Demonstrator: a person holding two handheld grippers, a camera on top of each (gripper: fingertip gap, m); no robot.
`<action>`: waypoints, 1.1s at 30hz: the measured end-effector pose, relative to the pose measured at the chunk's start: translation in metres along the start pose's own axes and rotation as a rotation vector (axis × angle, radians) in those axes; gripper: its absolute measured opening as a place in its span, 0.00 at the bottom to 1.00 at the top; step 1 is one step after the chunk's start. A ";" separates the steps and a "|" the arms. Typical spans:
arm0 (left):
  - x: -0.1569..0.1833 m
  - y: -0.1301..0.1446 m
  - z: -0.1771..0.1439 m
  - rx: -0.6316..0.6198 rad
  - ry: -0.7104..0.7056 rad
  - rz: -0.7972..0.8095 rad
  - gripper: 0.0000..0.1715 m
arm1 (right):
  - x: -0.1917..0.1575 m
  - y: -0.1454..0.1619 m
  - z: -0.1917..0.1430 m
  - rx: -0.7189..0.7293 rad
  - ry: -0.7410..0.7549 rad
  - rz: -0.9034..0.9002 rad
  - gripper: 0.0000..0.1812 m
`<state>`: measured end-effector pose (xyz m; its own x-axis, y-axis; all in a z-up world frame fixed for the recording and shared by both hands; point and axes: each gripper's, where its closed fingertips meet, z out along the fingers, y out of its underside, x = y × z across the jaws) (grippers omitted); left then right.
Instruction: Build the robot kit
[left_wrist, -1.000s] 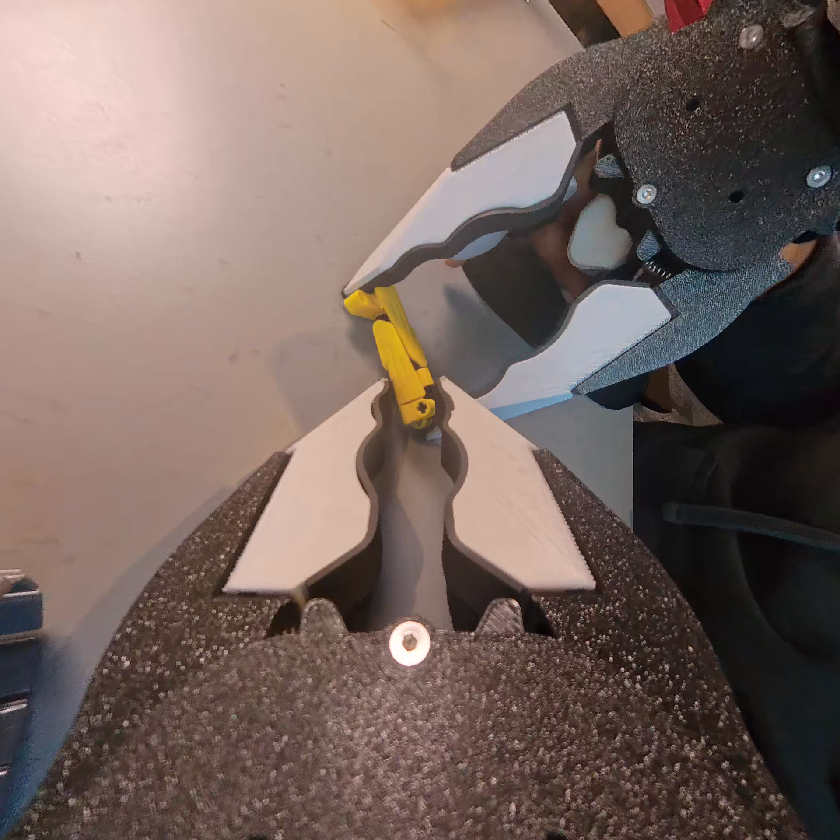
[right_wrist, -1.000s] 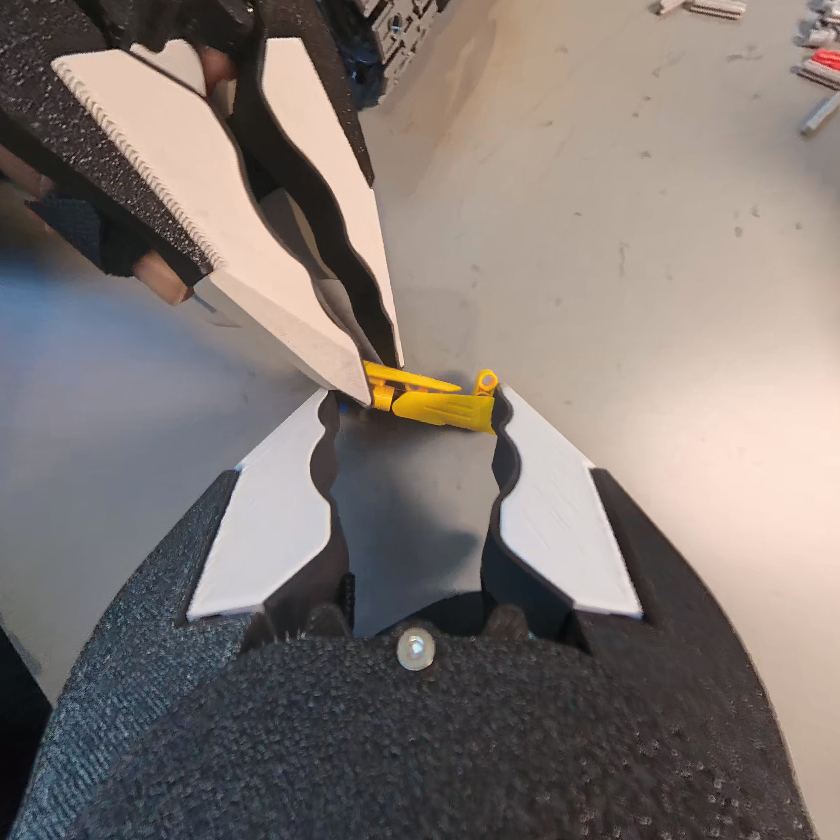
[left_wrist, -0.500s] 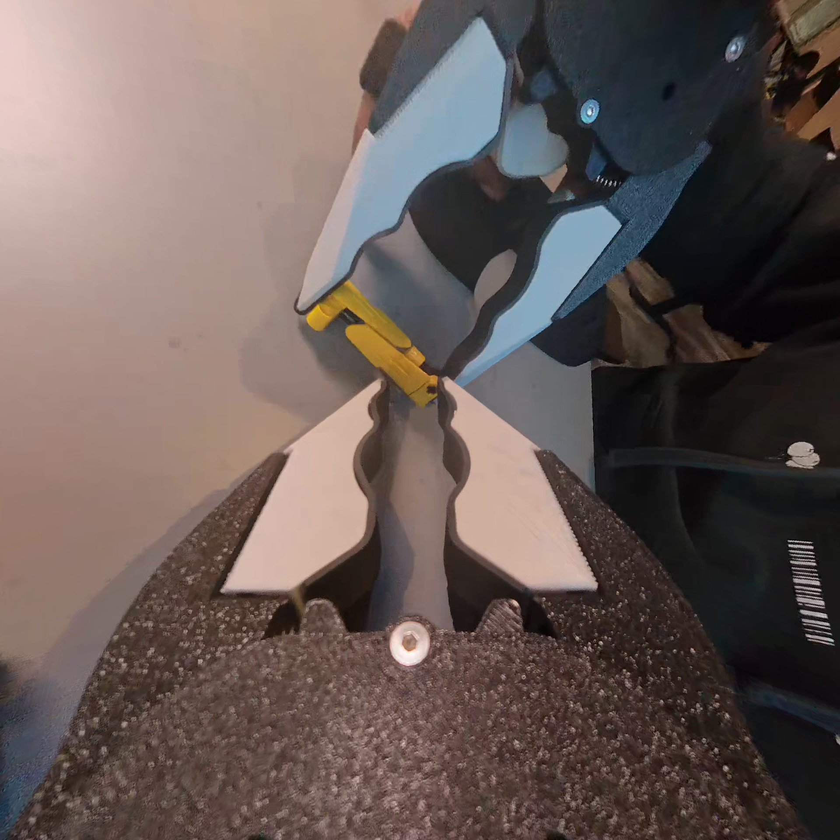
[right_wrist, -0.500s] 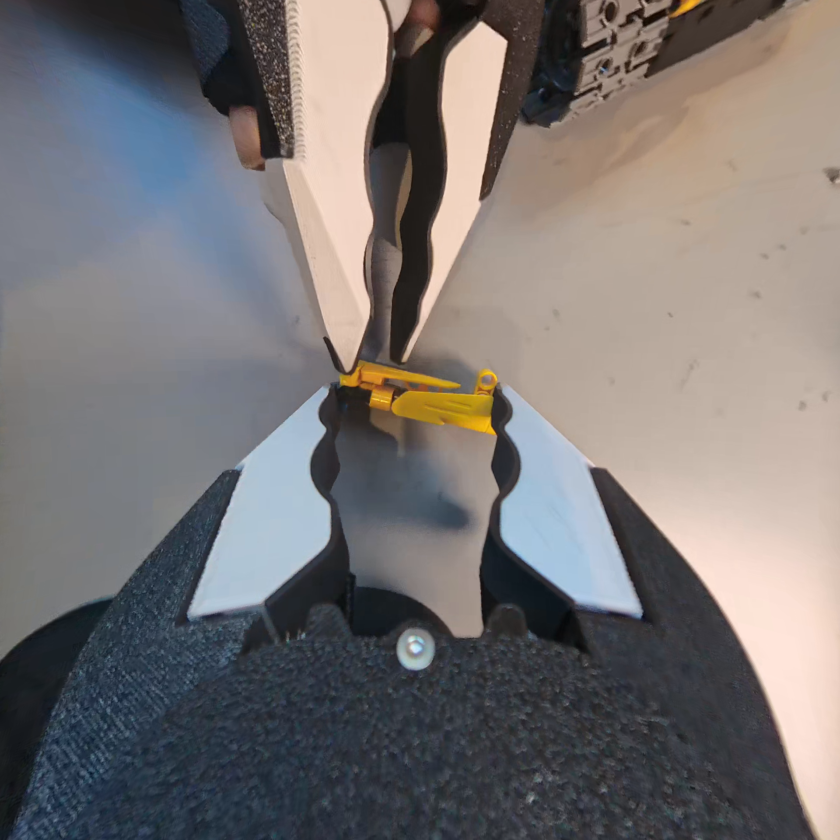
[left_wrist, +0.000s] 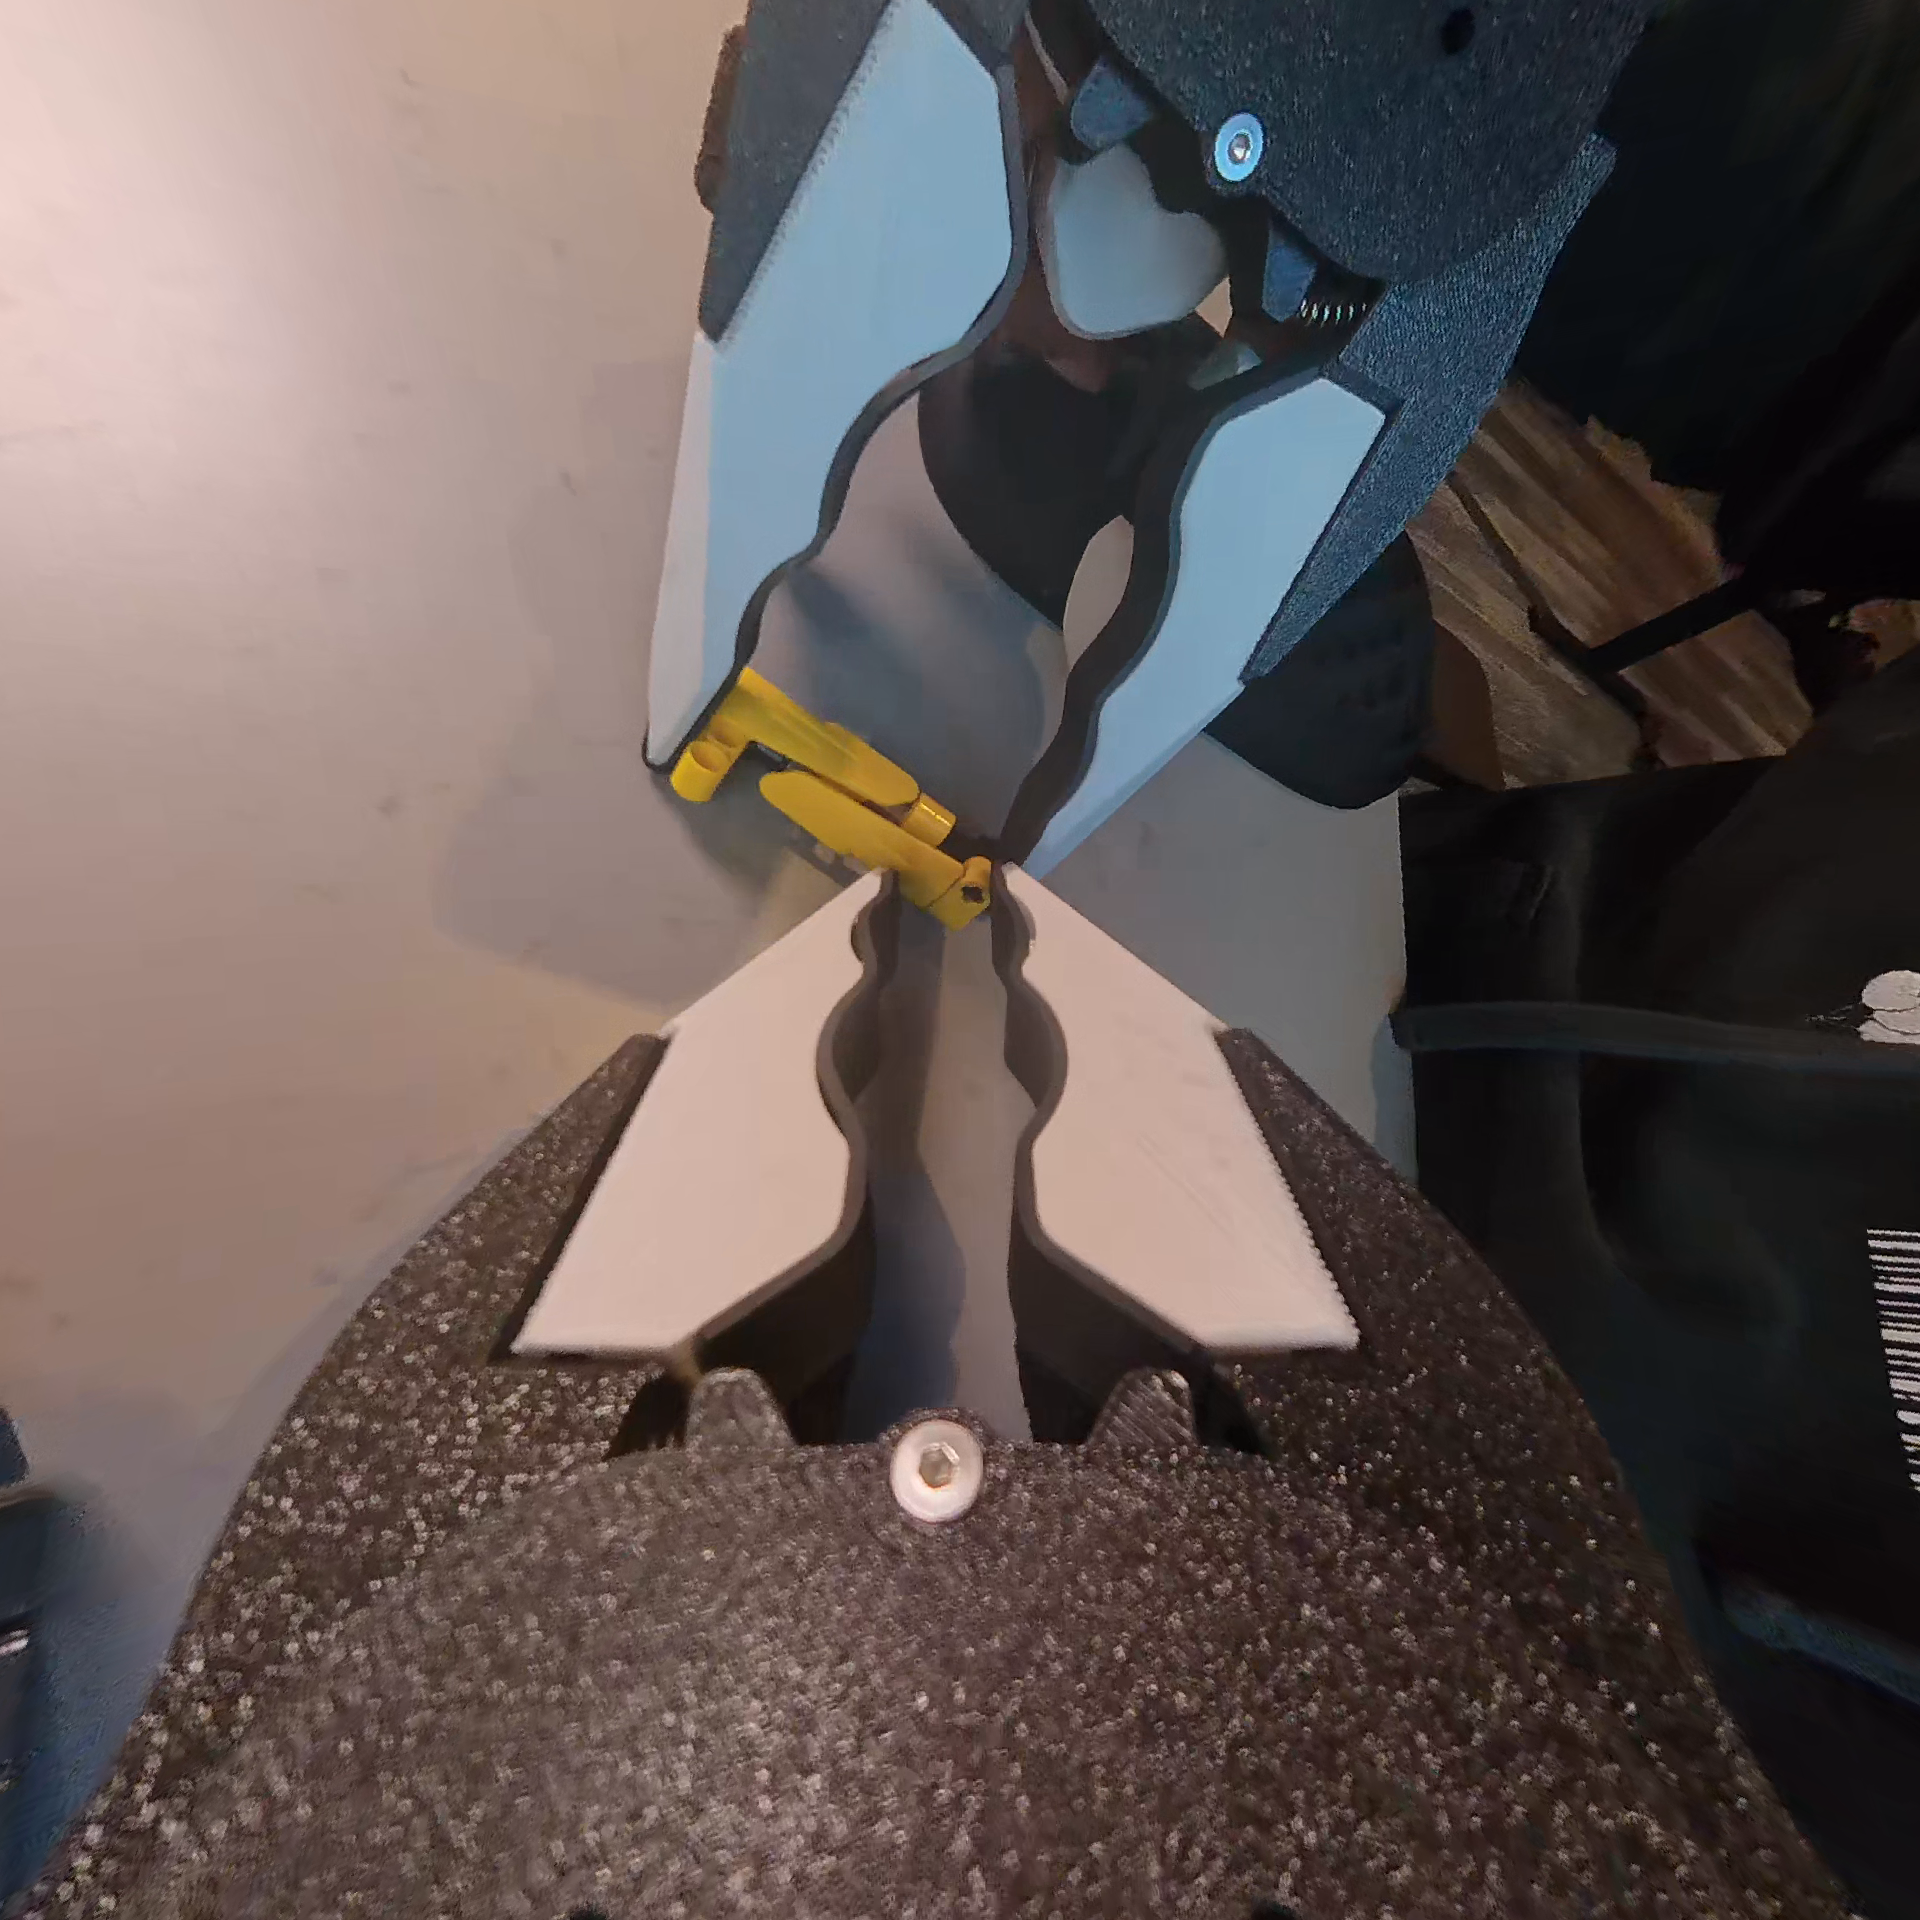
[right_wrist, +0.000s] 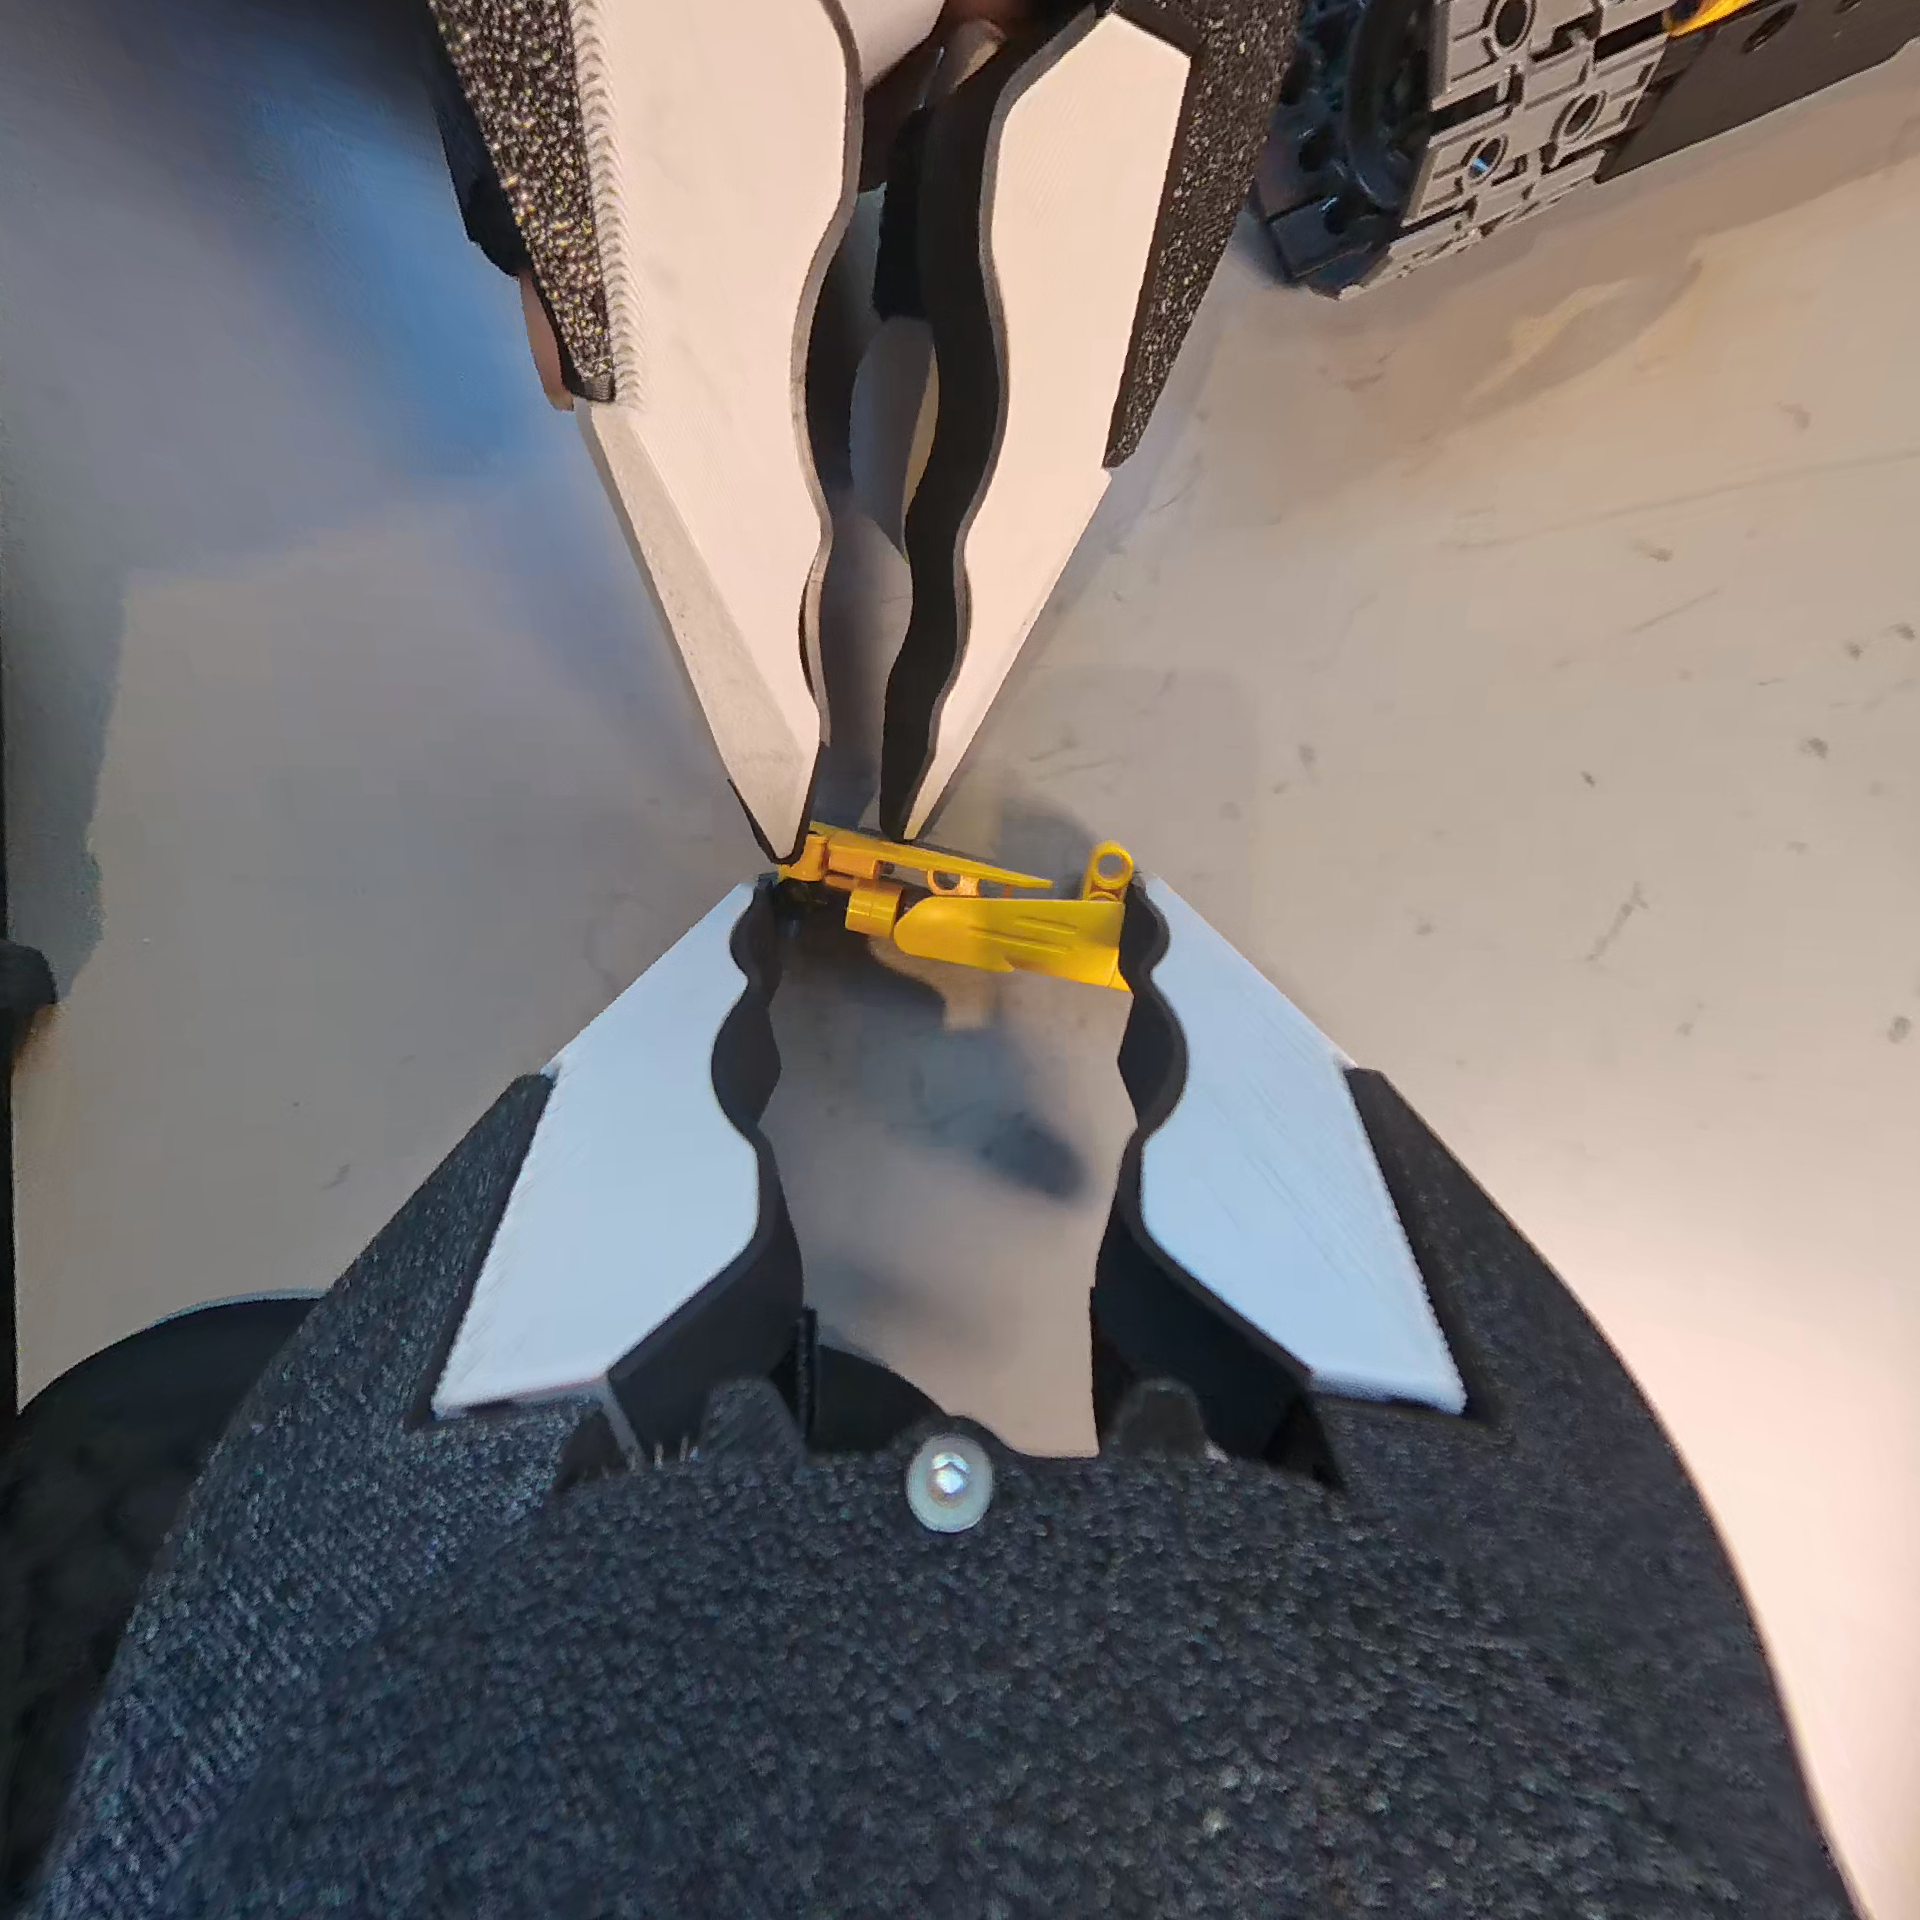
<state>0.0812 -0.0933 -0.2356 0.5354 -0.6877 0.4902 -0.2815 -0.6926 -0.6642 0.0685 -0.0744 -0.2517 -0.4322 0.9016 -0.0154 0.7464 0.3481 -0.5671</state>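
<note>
A small yellow plastic assembly of toy building parts (left_wrist: 831, 779) hangs above the beige table (left_wrist: 260, 520), between both grippers. My left gripper (left_wrist: 943, 883) is nearly shut and pinches the assembly's near end. My right gripper (left_wrist: 847, 800) comes in from above in this view and spans the assembly lengthwise, one fingertip at each end. In the right wrist view the assembly (right_wrist: 997, 925) lies crosswise between my right gripper's (right_wrist: 951, 904) wide-set fingers. There my left gripper (right_wrist: 857, 826) points straight down at the assembly's left end and grips it.
A grey and black brick-built model (right_wrist: 1507, 135) stands on the table at the far right. The table's edge (left_wrist: 1392, 1039) runs just right of the grippers. Beyond it are dark fabric (left_wrist: 1662, 1299) and wooden boards (left_wrist: 1558, 582). Both grippers' tips are close together, under 4 cm apart.
The two grippers have turned against each other: in the right wrist view the left gripper swung from the upper left to straight ahead. Both kept hold of the yellow assembly.
</note>
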 end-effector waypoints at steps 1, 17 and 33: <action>0.000 0.000 0.000 0.000 -0.004 0.004 0.09 | 0.000 0.000 0.000 -0.001 -0.003 -0.004 0.36; -0.001 0.002 0.003 -0.015 -0.047 0.056 0.06 | -0.002 -0.004 0.002 -0.053 -0.009 0.060 0.43; -0.002 0.002 0.004 -0.013 -0.054 0.053 0.07 | 0.006 0.006 -0.007 -0.008 0.118 0.202 0.40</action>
<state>0.0822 -0.0926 -0.2402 0.5617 -0.7113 0.4226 -0.3208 -0.6581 -0.6812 0.0738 -0.0647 -0.2490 -0.2118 0.9768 -0.0316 0.8161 0.1589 -0.5557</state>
